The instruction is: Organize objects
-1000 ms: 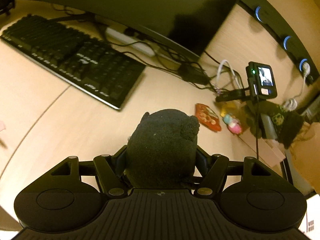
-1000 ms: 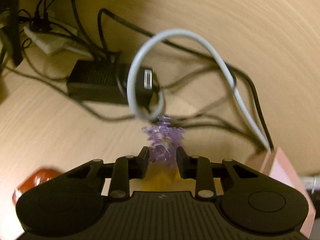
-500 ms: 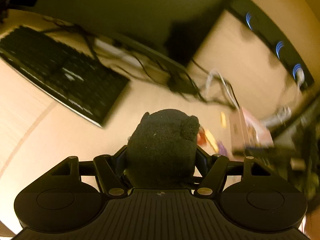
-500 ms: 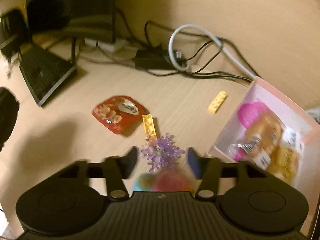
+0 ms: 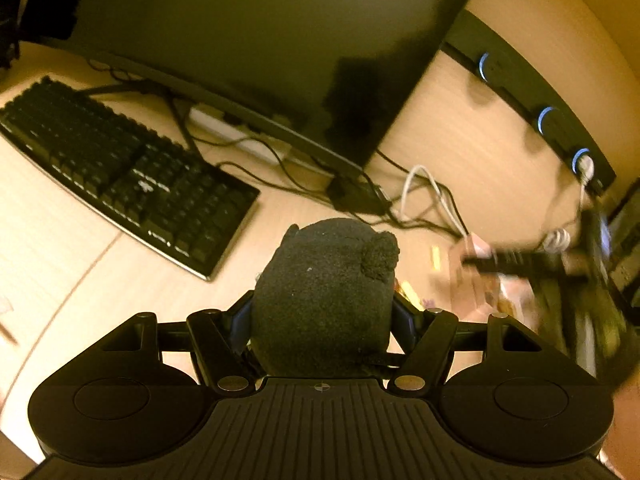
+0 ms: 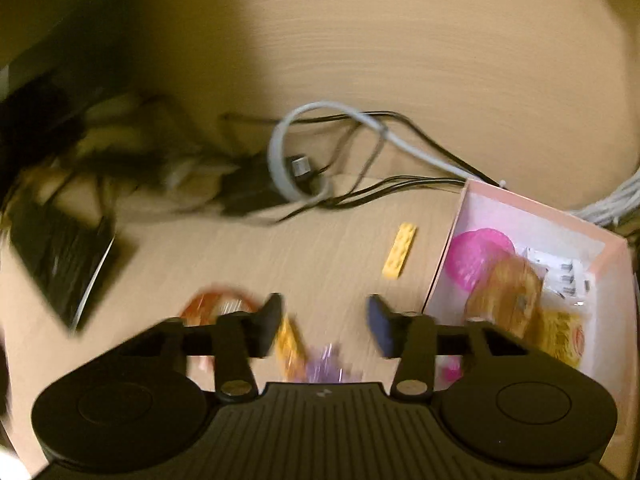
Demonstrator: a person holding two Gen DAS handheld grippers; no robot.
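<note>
The wooden desk (image 6: 360, 60) fills my view — my left gripper (image 5: 322, 316) clamps a black plush toy (image 5: 324, 292); my right gripper (image 6: 324, 320), jaws just closing, grips nothing — purple crystal cluster (image 6: 326, 368) lies below at bottom centre.

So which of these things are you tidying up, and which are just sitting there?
Being tidied:
- black fuzzy toy, held in the left claw
- purple spiky toy
- yellow brick
- orange packet
- pink box, where toys go

Just sitting there:
- keyboard
- monitor
- cables
- desk

The right claw is open and holds nothing.
</note>
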